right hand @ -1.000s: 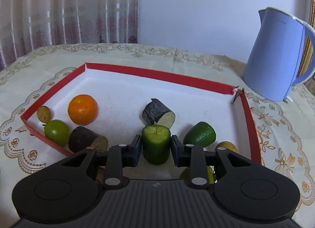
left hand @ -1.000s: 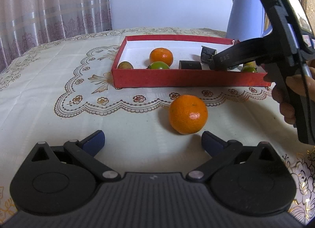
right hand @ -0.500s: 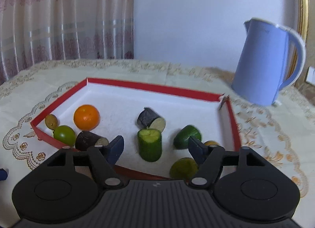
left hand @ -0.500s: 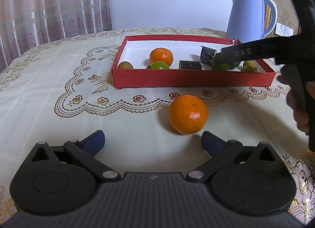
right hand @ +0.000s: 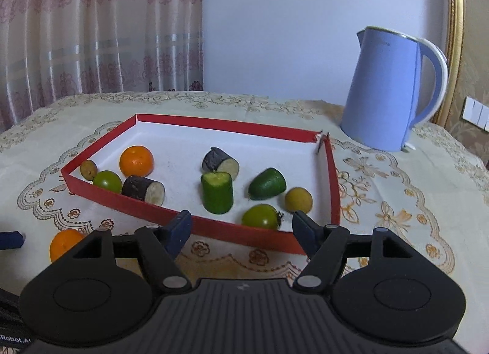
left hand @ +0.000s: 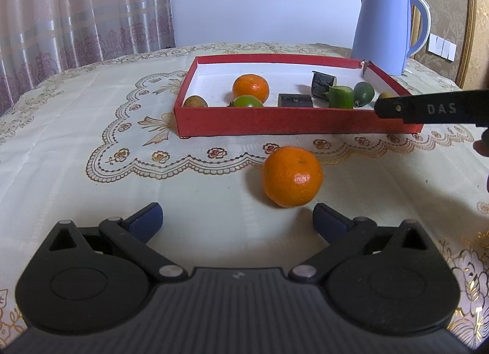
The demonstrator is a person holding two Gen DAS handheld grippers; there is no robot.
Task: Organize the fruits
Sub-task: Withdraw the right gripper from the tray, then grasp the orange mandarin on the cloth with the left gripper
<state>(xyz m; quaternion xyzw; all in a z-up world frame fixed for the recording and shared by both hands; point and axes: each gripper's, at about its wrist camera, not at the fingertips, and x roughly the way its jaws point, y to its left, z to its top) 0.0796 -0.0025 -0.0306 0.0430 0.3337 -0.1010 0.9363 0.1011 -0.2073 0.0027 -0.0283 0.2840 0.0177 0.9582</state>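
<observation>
Red tray (right hand: 258, 233) mid-bench holds sorted produce, cucumber piece (right hand: 217, 192) upright inside; one orange (left hand: 292, 184) stays outside, near bench's front, before left claw (left hand: 237, 222), spread; right claw (right hand: 241, 228) apart, empty.

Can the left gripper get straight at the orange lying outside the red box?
Probably yes: the left gripper is open, the orange sits just ahead, slightly right of centre, with only bare tablecloth between.
</observation>
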